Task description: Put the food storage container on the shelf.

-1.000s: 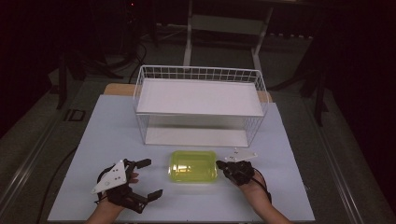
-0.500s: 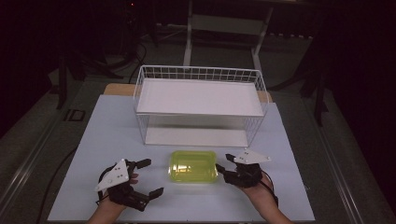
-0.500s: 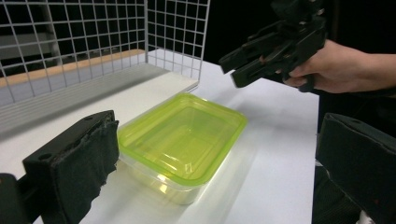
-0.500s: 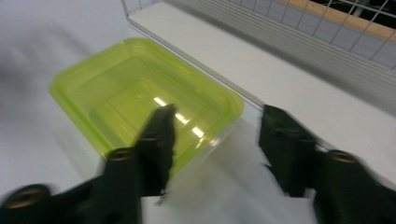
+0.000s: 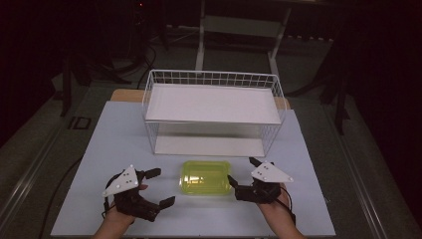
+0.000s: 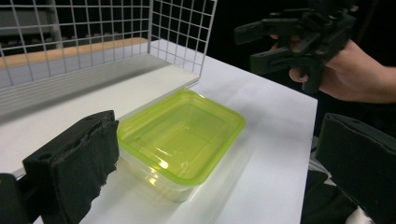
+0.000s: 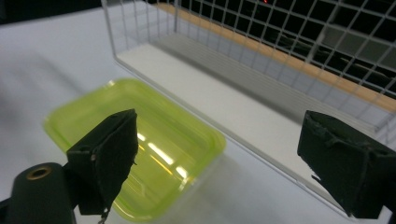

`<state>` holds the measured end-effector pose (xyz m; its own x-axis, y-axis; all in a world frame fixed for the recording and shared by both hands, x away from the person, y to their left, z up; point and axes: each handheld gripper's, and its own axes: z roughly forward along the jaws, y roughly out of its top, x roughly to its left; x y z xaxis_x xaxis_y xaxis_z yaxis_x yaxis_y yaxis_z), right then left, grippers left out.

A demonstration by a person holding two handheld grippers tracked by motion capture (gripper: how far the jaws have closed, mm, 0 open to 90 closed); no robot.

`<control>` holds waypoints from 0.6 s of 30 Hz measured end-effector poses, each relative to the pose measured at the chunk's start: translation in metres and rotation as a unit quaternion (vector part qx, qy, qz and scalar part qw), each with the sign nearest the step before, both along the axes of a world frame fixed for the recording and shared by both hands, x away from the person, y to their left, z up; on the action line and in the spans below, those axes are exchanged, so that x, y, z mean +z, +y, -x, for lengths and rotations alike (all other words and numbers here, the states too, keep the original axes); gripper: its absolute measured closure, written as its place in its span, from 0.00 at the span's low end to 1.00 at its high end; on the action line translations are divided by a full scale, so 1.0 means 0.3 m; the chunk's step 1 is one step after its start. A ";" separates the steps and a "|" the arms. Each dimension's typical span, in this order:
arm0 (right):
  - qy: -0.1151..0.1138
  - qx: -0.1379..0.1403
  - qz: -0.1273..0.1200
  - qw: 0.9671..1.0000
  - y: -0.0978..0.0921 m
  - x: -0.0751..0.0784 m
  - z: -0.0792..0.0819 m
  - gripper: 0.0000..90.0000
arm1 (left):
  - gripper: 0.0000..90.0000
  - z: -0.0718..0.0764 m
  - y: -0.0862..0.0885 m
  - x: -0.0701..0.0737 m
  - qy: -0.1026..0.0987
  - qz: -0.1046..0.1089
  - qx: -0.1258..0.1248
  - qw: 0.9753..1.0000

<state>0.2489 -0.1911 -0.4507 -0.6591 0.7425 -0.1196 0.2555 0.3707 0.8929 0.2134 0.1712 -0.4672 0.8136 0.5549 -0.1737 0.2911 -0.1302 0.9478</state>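
The yellow-green container (image 5: 206, 177) sits flat on the white bench (image 5: 99, 149), long axis running left-right, just in front of the wire basket (image 5: 214, 112). See-through plastic, glossy lid on. Left tongs (image 5: 158, 188) and right tongs (image 5: 242, 171) flank it, both wide open, holding nothing.

Each hand-held gripper, the left gripper (image 5: 158, 187) and the right gripper (image 5: 242, 171), is built of black parts and topped by a grey three-cornered plate dotted with small dark screws. Two blunt black jaws are faced with dark, rough-edged padding. A brass-coloured ring is set just behind the right gripper's near pad.
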 end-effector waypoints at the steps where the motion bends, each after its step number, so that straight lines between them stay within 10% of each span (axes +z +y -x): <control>1: -0.003 -0.002 0.002 1.000 0.003 0.007 0.002 0.14 | 0.00 0.000 -0.005 0.014 -0.001 -0.008 0.002 1.000; 8: -0.035 -0.003 0.012 0.999 0.006 0.044 0.007 0.18 | 0.00 -0.037 -0.050 0.068 0.010 -0.048 0.019 0.999; 18: 0.038 0.048 -0.015 0.998 0.014 0.021 -0.047 0.23 | 0.00 -0.123 -0.083 0.026 0.054 -0.048 0.021 0.997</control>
